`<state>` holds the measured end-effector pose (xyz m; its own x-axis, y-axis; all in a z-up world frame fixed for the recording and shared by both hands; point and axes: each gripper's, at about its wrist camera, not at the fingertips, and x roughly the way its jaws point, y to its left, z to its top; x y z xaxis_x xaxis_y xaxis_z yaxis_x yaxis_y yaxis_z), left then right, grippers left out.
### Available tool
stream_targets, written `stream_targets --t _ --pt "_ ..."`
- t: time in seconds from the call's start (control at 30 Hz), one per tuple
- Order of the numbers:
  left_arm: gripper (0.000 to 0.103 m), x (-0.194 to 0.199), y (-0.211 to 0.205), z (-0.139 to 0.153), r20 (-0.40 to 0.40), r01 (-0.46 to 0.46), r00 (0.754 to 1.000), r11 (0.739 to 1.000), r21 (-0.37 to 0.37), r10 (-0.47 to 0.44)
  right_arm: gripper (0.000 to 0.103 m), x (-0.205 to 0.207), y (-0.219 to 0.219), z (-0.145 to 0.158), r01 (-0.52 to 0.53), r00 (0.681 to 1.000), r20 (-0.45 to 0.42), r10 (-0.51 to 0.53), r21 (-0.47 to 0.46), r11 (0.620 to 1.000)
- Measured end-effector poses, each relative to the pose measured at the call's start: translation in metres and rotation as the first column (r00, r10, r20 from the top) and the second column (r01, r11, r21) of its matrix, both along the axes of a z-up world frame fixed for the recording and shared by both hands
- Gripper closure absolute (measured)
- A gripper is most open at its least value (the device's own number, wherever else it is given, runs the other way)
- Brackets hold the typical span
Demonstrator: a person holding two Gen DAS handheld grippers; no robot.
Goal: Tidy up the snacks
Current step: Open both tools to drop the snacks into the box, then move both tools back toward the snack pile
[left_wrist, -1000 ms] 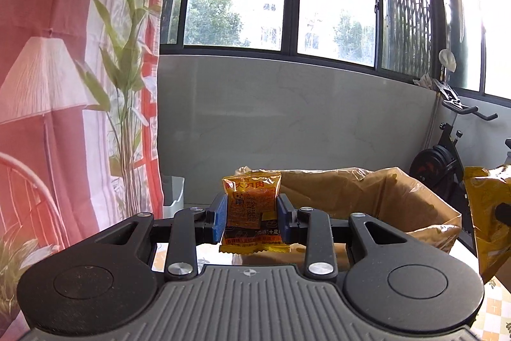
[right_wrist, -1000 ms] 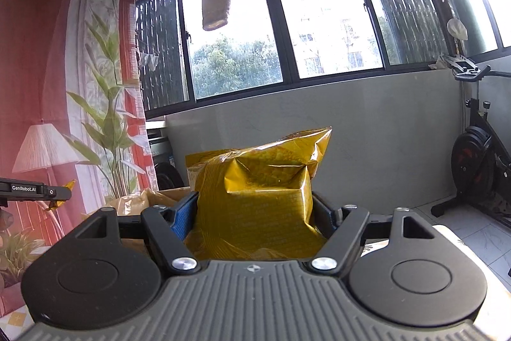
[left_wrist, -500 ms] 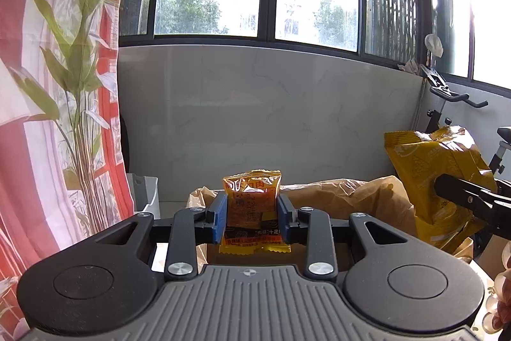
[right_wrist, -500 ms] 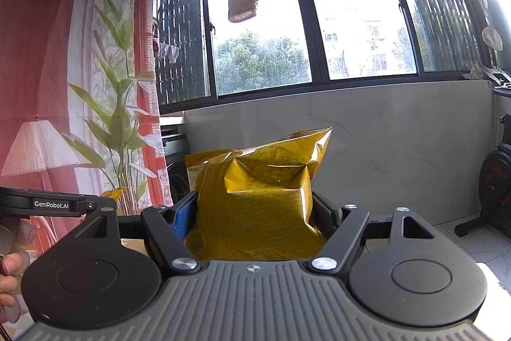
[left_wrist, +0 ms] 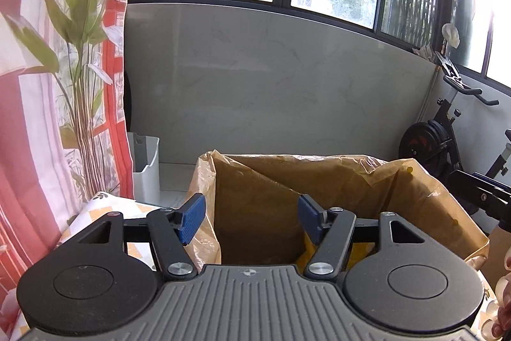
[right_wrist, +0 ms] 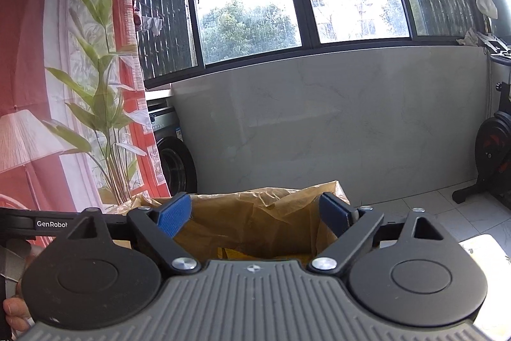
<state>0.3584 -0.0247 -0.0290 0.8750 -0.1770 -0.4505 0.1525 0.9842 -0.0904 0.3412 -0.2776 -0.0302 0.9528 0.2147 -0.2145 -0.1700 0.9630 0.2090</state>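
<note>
A cardboard box lined with a brown plastic bag [left_wrist: 319, 181] stands open just beyond both grippers. My left gripper [left_wrist: 250, 219] hovers over its near left corner, jaws opening, with nothing between the blue pads [left_wrist: 191, 218]. My right gripper [right_wrist: 255, 218] hangs over the same lined box [right_wrist: 262, 206], jaws also opening and empty. Down inside lies a yellow snack bag [right_wrist: 242, 253], partly hidden by the gripper body; a strip of that yellow snack bag [left_wrist: 361, 250] shows behind the left gripper's right finger. The small orange packet is not in view.
The right gripper's arm [left_wrist: 479, 190] enters at the box's right edge, and the left gripper's arm [right_wrist: 32, 224] crosses on the left. A white bin [left_wrist: 145, 168], an exercise bike [left_wrist: 440, 133] and a washing machine [right_wrist: 174, 162] stand by the wall. A patterned tablecloth [left_wrist: 105, 206] lies left of the box.
Both grippers have opened. The small orange packet has left the left jaws and the big yellow bag has left the right jaws. Both views have moved closer over the box.
</note>
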Motion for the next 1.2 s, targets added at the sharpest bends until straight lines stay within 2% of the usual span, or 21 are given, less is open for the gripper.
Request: stream_targets --t 0.13,0.27,0.43,0.53,0.67,0.87,1.0,1.07,1.2 --pt "0.030 -0.021 0.009 0.021 0.032 -0.009 0.999 1.000 -0.003 0.009 0.014 -0.023 -0.008 0.014 -0.013 1.000 0.000 0.013 0.018 1.000" --pt "0.030 -0.045 0.019 0.040 0.055 -0.015 0.998 1.000 -0.009 0.016 0.014 -0.047 -0.011 0.023 -0.017 1.000 0.000 0.017 0.026 1.000" --pt "0.027 -0.075 0.035 0.047 0.057 -0.035 0.998 0.999 -0.025 0.036 0.014 -0.078 -0.011 0.024 -0.030 1.000 -0.007 0.031 0.042 0.999" --pt "0.027 -0.091 0.045 0.045 0.046 -0.041 0.998 0.999 -0.009 0.041 0.014 -0.091 -0.011 0.020 -0.038 0.999 -0.022 0.040 0.066 0.997" --pt "0.027 -0.109 0.060 0.034 0.028 -0.069 0.997 0.998 0.004 0.069 0.014 -0.110 -0.010 0.014 -0.041 0.999 -0.018 0.043 0.083 0.996" --pt "0.027 -0.132 0.082 0.011 -0.027 -0.124 0.992 0.992 0.000 0.124 0.014 -0.136 -0.007 -0.003 -0.027 0.999 -0.019 0.028 0.039 0.999" --pt "0.027 -0.144 0.093 -0.014 -0.084 -0.171 0.982 0.985 -0.024 0.169 0.005 -0.148 -0.015 -0.023 -0.094 0.995 -0.022 0.097 0.132 0.987" --pt "0.027 -0.151 0.097 -0.029 -0.105 -0.197 0.976 0.979 -0.052 0.191 0.003 -0.156 -0.016 -0.034 -0.049 0.998 -0.022 0.052 0.112 0.992" --pt "0.027 -0.162 0.098 -0.059 -0.147 -0.228 0.965 0.971 -0.076 0.215 0.002 -0.164 -0.019 -0.056 0.000 0.997 -0.075 0.008 0.104 0.995"
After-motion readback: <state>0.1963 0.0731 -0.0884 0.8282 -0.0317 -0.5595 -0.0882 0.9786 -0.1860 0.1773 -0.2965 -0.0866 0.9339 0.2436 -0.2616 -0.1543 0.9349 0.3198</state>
